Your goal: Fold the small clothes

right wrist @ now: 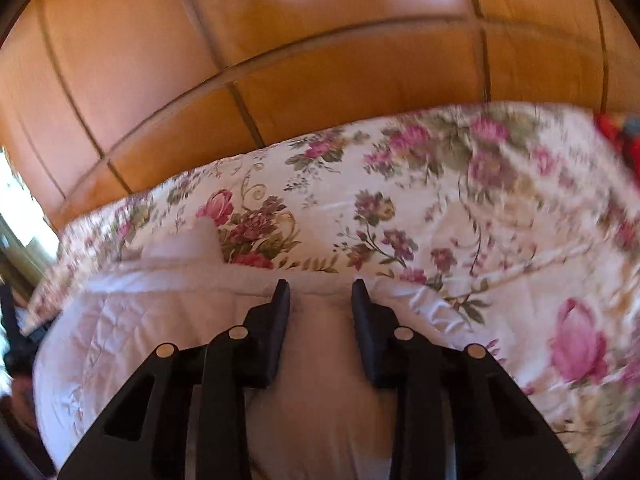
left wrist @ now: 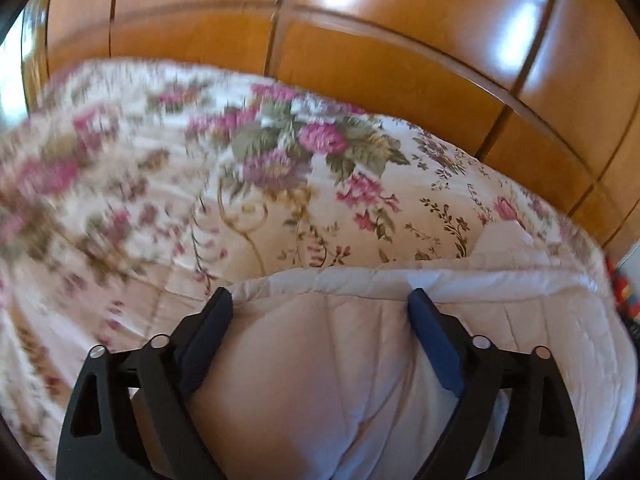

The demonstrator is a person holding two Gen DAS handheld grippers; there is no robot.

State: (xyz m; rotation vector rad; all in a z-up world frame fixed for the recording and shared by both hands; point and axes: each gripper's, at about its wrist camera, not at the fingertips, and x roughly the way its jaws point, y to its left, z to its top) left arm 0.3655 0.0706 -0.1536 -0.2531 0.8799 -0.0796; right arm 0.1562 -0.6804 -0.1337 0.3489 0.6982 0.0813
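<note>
No brand, label or writing is showing anywhere as you are holding the left gripper (left wrist: 320, 296) spread wide and released over the pale quilted garment (left wrist: 328, 360), whose hemmed edge is lying just beyond its fingertips on the floral bedspread (left wrist: 280, 184). Your right gripper (right wrist: 320, 286) is standing partly open above the same garment, gripping nothing, with the wooden wardrobe (right wrist: 280, 60) beyond the bed.

Floral bedspread (left wrist: 360, 184) before wooden wardrobe (left wrist: 380, 40)
</note>
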